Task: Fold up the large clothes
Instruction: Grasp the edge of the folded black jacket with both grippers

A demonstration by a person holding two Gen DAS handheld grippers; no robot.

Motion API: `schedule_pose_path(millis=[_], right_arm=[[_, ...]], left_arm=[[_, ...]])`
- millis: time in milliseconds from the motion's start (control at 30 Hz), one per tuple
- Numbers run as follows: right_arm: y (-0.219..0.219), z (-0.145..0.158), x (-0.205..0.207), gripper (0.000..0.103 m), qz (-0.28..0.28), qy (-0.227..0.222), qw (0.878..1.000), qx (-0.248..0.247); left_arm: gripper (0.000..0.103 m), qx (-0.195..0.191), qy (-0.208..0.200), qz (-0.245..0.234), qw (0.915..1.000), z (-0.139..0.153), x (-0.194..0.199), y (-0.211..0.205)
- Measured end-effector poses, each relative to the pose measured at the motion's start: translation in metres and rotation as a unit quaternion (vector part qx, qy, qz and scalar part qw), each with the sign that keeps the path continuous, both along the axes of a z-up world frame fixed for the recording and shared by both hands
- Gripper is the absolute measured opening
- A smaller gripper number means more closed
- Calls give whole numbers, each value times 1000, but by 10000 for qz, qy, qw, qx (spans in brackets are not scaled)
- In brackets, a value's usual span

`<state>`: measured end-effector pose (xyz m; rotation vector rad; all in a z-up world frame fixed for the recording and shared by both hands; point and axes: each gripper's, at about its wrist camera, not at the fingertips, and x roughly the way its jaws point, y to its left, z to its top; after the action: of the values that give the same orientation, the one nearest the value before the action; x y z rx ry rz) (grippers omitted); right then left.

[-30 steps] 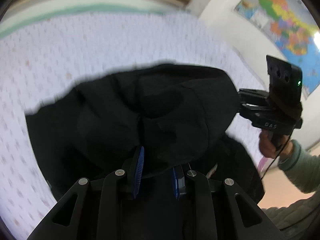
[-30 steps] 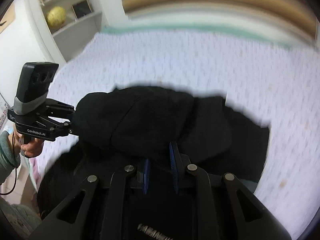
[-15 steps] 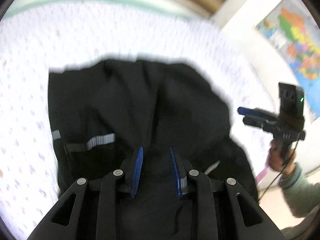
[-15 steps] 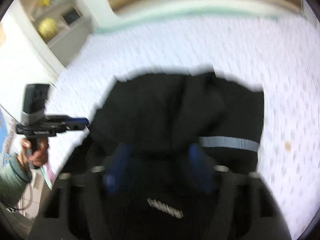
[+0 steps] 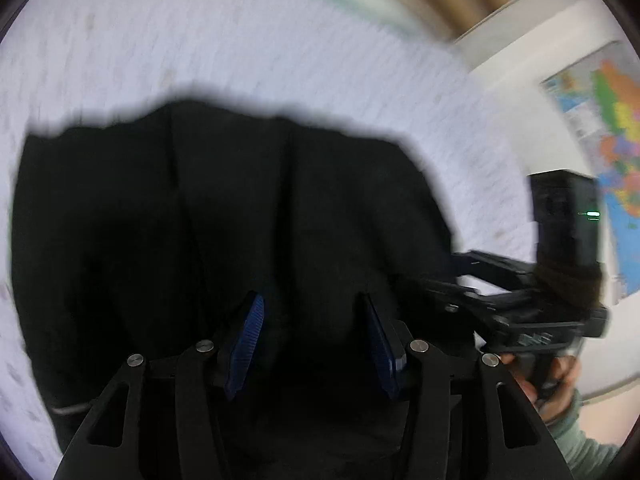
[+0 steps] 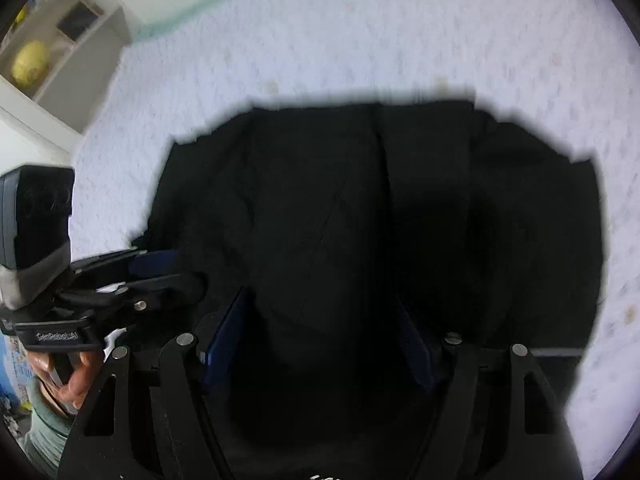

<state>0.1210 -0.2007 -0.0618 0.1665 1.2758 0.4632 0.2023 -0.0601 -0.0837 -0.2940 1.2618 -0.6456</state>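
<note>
A large black garment [image 5: 224,232] lies folded on the white patterned bed cover [image 5: 280,52]; it also fills the middle of the right wrist view [image 6: 360,220]. My left gripper [image 5: 310,312] is open just above the garment's near edge, its blue pads [image 5: 246,340] wide apart and empty. My right gripper [image 6: 320,320] is open too, over the near edge, nothing between its pads [image 6: 224,344]. Each gripper shows in the other's view: the right one [image 5: 468,276] at the garment's right side, the left one [image 6: 160,268] at its left side.
The bed cover [image 6: 360,32] surrounds the garment on all far sides. A white shelf with a yellow ball [image 6: 30,64] stands at the far left. A coloured wall map [image 5: 612,120] hangs at the right. Both views are motion-blurred.
Both grippers have let go of the black cloth and opened wide. The raised fold has dropped flat onto the garment, covering the grey reflective strip. The grippers sit closer together.
</note>
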Motion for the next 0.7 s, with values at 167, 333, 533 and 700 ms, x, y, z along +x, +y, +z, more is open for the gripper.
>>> schedule_pose_path(millis=[167, 333, 533, 700], right_arm=[[5, -27, -24, 74, -7, -583, 9979, -273], [-8, 19, -60, 74, 81, -1101, 9937, 185], [1, 41, -108, 70, 263, -1585, 9870, -5], [9, -40, -85, 58, 80, -725, 9964, -440]], left_arm=[[52, 268, -368, -13, 9990, -17, -15, -6], [52, 227, -904, -15, 9956, 31, -48, 0], [52, -115, -1107, -73, 9938, 47, -90, 5], [52, 326, -327, 140, 9988, -27, -81, -3]])
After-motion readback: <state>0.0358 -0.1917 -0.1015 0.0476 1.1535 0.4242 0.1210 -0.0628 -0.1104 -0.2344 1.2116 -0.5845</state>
